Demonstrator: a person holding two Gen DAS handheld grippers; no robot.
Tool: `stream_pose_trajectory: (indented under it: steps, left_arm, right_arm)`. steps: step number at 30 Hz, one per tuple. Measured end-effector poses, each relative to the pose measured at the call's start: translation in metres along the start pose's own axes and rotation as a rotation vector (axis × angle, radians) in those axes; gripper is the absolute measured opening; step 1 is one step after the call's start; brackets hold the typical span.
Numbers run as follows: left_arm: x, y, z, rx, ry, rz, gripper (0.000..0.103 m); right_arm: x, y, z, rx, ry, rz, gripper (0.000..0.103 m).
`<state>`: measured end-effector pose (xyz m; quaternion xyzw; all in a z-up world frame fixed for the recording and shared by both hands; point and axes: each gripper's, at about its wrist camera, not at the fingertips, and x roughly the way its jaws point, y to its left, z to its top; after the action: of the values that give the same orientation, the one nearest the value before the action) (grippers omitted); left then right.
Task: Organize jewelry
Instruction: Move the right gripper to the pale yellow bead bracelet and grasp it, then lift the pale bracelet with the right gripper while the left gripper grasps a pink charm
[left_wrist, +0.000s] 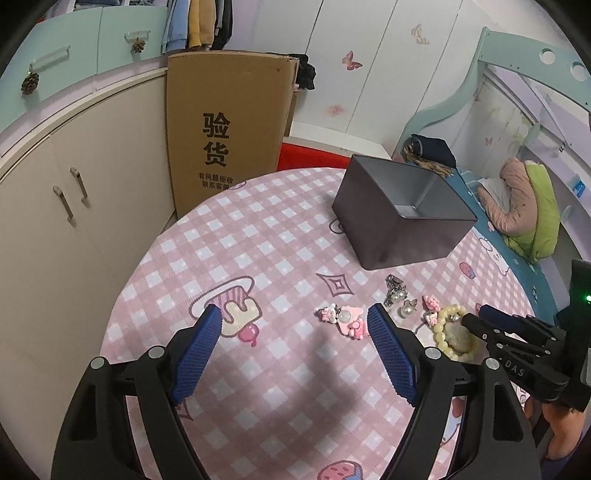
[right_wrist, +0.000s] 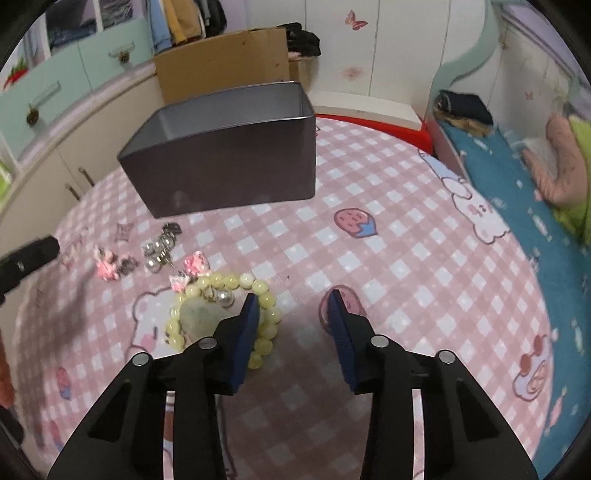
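A dark open metal box (left_wrist: 402, 214) (right_wrist: 229, 147) stands on the round table. Jewelry lies in front of it: a yellow bead bracelet (right_wrist: 207, 291) (left_wrist: 448, 332) around a pale green stone (right_wrist: 197, 317), pearl earrings (right_wrist: 157, 251) (left_wrist: 397, 295), and pink cartoon charms (left_wrist: 347, 319) (right_wrist: 105, 266). My left gripper (left_wrist: 295, 314) is open and empty above the cloth, just left of the pink charms. My right gripper (right_wrist: 291, 299) is open and empty, its left finger over the bracelet's right side; it also shows in the left wrist view (left_wrist: 476, 315).
The table has a pink checked cartoon cloth (right_wrist: 388, 240). A tall cardboard box (left_wrist: 225, 125) and beige cabinets (left_wrist: 66, 206) stand behind the table. A bed with a blue sheet (right_wrist: 517, 192) lies to the right.
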<state>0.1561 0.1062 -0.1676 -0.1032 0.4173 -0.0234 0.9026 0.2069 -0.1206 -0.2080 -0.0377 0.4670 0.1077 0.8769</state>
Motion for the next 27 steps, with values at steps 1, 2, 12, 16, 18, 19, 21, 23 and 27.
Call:
stream_pose_trajectory:
  steps: [1, 2, 12, 16, 18, 19, 21, 23, 27]
  left_arm:
    - [0.001, -0.001, 0.0, 0.0, 0.004, -0.002, 0.078]
    - [0.002, -0.002, -0.001, 0.0, 0.008, -0.004, 0.078]
    - [0.023, -0.015, -0.008, 0.003, 0.056, -0.004, 0.079]
    - [0.028, -0.024, -0.009, 0.028, 0.059, -0.006, 0.079]
    - [0.03, -0.028, -0.01, 0.047, 0.058, -0.004, 0.079]
    - [0.03, -0.029, -0.011, 0.056, 0.056, -0.002, 0.079]
    - [0.032, -0.028, -0.01, 0.06, 0.049, 0.017, 0.079]
    - [0.033, -0.022, -0.006, 0.026, 0.048, 0.015, 0.079]
    - [0.04, -0.016, 0.002, -0.025, 0.049, 0.011, 0.078]
  right_arm:
    - [-0.001, 0.001, 0.0, -0.004, 0.004, 0.005, 0.031]
    - [-0.002, 0.001, -0.001, -0.009, 0.007, 0.011, 0.027]
    - [-0.026, -0.022, -0.024, 0.067, -0.065, 0.09, 0.01]
    - [-0.045, -0.027, -0.025, 0.094, -0.109, 0.109, 0.01]
    - [-0.054, -0.028, -0.025, 0.101, -0.132, 0.122, 0.01]
    - [-0.06, -0.028, -0.024, 0.103, -0.145, 0.129, 0.01]
    - [-0.067, -0.029, -0.022, 0.107, -0.162, 0.137, 0.01]
    - [-0.07, -0.031, -0.02, 0.111, -0.171, 0.146, 0.01]
    - [-0.076, -0.032, -0.018, 0.118, -0.18, 0.156, 0.01]
